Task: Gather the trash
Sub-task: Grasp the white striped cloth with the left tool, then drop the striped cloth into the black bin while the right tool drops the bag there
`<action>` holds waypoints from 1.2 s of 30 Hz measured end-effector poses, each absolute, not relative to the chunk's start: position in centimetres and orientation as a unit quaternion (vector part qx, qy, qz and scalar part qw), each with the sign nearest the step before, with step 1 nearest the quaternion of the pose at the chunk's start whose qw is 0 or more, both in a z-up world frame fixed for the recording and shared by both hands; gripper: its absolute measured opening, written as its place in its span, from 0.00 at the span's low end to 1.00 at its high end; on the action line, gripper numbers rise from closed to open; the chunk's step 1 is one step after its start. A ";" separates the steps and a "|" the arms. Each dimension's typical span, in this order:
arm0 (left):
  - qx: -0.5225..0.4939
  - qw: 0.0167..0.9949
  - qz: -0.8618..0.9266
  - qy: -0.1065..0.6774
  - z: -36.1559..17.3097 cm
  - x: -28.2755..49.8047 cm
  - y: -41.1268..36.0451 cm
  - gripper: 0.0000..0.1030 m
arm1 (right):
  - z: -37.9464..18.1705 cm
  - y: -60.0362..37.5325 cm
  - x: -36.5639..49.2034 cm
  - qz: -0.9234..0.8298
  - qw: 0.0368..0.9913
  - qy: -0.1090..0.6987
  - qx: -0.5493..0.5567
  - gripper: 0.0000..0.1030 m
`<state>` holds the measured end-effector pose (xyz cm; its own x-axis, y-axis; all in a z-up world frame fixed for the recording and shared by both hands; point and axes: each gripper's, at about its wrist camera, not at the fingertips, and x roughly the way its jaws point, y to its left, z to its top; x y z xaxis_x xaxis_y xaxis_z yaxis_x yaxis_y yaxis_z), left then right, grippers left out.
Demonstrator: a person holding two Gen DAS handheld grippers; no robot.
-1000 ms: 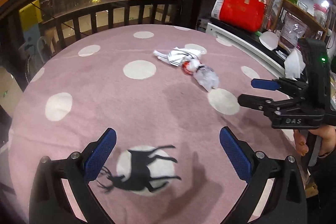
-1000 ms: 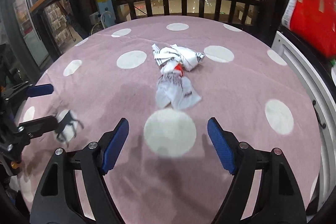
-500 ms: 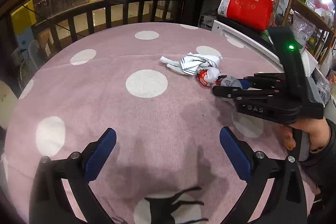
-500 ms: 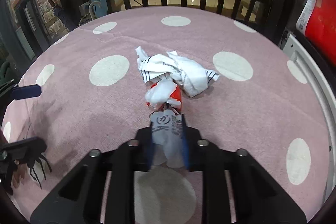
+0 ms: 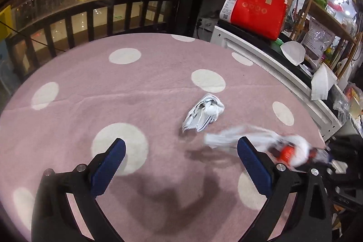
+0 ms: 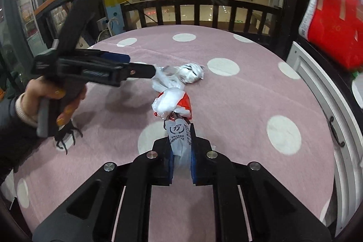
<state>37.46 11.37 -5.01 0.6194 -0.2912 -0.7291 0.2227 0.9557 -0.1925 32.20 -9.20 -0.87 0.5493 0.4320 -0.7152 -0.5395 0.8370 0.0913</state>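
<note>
My right gripper is shut on the grey printed end of a knotted plastic trash bag, white and red, which it holds above the pink dotted rug. The bag shows blurred in the left wrist view. A crumpled white striped wrapper lies on the rug just beyond; it also shows in the right wrist view. My left gripper is open and empty, hovering over the rug left of the bag. In the right wrist view it points at the bag's far end.
A dark wooden railing rings the far side of the rug. A white cabinet runs along the right, with a red bag and clutter on it.
My right gripper stays shut on the trash bag and has lifted and pulled it back from the striped wrapper. My left gripper has moved forward towards the trash.
</note>
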 end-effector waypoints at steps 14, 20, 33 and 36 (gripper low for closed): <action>0.030 0.885 -0.135 0.444 -7.8 43.3 5.4 0.57 | -1.8 -16.5 30.5 0.203 0.895 0.396 -0.001 0.11; 0.022 0.894 -0.124 0.430 -6.5 41.5 5.6 0.36 | -1.9 -18.7 29.6 0.181 0.903 0.389 0.025 0.11; 0.039 0.922 -0.126 0.365 -2.2 29.7 3.4 0.36 | -1.6 -22.3 23.8 0.167 0.910 0.374 0.059 0.11; 0.041 0.925 -0.129 0.354 -1.6 27.2 2.7 0.36 | -1.4 -23.2 21.9 0.166 0.912 0.369 0.062 0.11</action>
<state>27.15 2.71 -1.56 0.7160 -0.2095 -0.6660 0.2681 0.9633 -0.0148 21.87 -23.18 -1.38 0.6724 0.3494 -0.6526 -0.2582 0.9369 0.2356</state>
